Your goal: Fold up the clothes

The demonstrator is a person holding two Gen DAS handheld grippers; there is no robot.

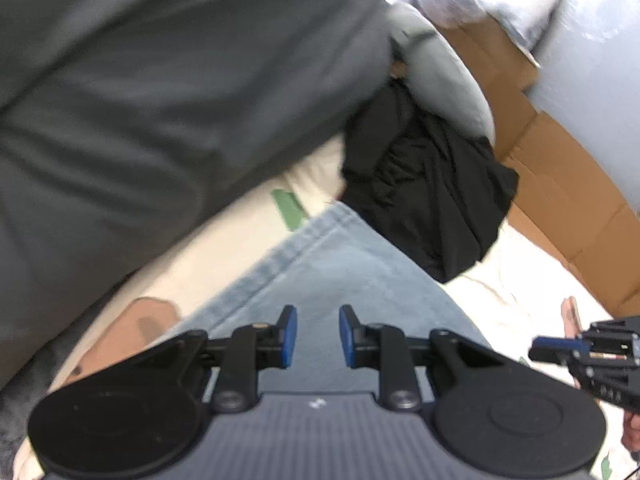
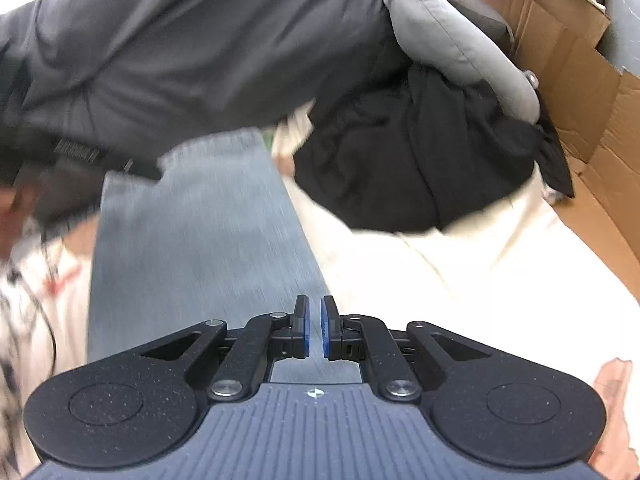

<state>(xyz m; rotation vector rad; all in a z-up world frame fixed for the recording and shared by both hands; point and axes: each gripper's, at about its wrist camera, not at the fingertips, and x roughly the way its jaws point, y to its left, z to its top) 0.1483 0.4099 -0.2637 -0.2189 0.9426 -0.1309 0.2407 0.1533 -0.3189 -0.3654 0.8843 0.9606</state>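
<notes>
I hold the left gripper (image 1: pixel 318 336) over the light blue jeans (image 1: pixel 320 276), jaws spread with nothing between them. The right gripper (image 2: pixel 315 328) has its jaws nearly pressed together above the same jeans (image 2: pixel 200 240); I cannot tell whether they pinch cloth. The jeans lie flat on the cream surface (image 2: pixel 460 272), beside a black garment (image 2: pixel 400 160) and a dark grey garment (image 1: pixel 160 80).

Your jeans (image 2: pixel 200 240) came out streaky with motion blur in the right wrist view, and their near end was hidden under the right gripper (image 2: pixel 314 330). The left gripper (image 2: pixel 80 168) was just a dark smear at the frame's left edge. That dark grey garment (image 1: pixel 160 100) ran off the top, probably a jacket.
</notes>
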